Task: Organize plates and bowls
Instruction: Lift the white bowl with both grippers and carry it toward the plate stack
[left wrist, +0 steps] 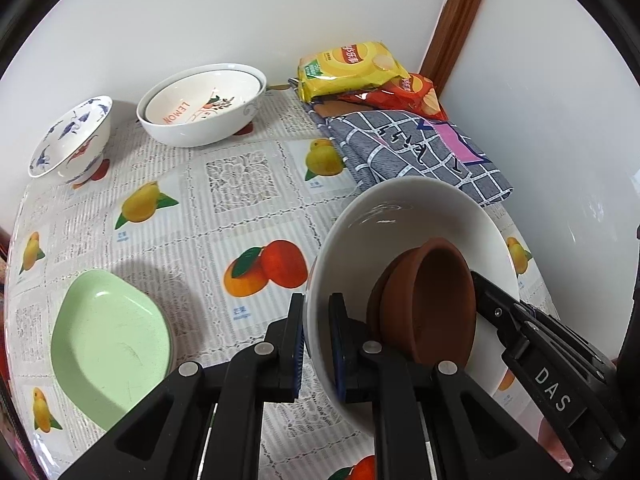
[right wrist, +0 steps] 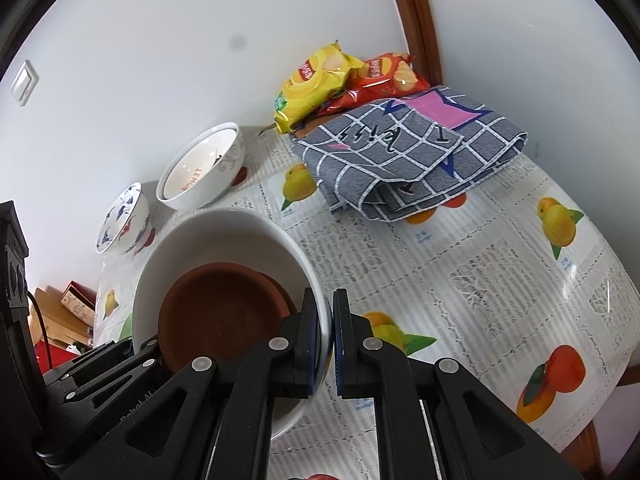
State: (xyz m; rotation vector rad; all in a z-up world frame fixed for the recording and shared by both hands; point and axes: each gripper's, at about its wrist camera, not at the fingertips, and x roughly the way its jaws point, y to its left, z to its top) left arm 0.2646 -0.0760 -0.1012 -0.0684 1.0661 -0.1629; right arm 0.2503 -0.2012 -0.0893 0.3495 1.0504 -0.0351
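Black jaws fill the foreground of both views: the left gripper [left wrist: 316, 344] pinches one side of the white bowl's [left wrist: 384, 216] rim, and the right gripper [right wrist: 326, 340] is clamped on the opposite side. Each has one pad inside the wall and one outside. The bowl looks tilted and seems held clear of the table [left wrist: 240, 208], though its underside is hidden. Brown dishes [left wrist: 432, 300] — two, nested — lie inside it, leaning against the wall.

My reading: the carrying step is in hand, with the loaded bowl on its way to a stack. The next move calls for both grips to keep level with each other so the loose brown dishes do not slide out, then a gentle set-down, perhaps near the big white bowl [left wrist: 200, 108] at the wall. A green plate [left wrist: 108, 344] and a blue-patterned bowl [left wrist: 72, 136] also wait.

Writing: "LEMON" in orange inside the bowl nested in the big one; "DAS" on the right gripper's body. The chip bags [left wrist: 352, 68] and checked cloth [left wrist: 416, 152] carry script too small to read — likewise the fruit labels on the tablecloth.
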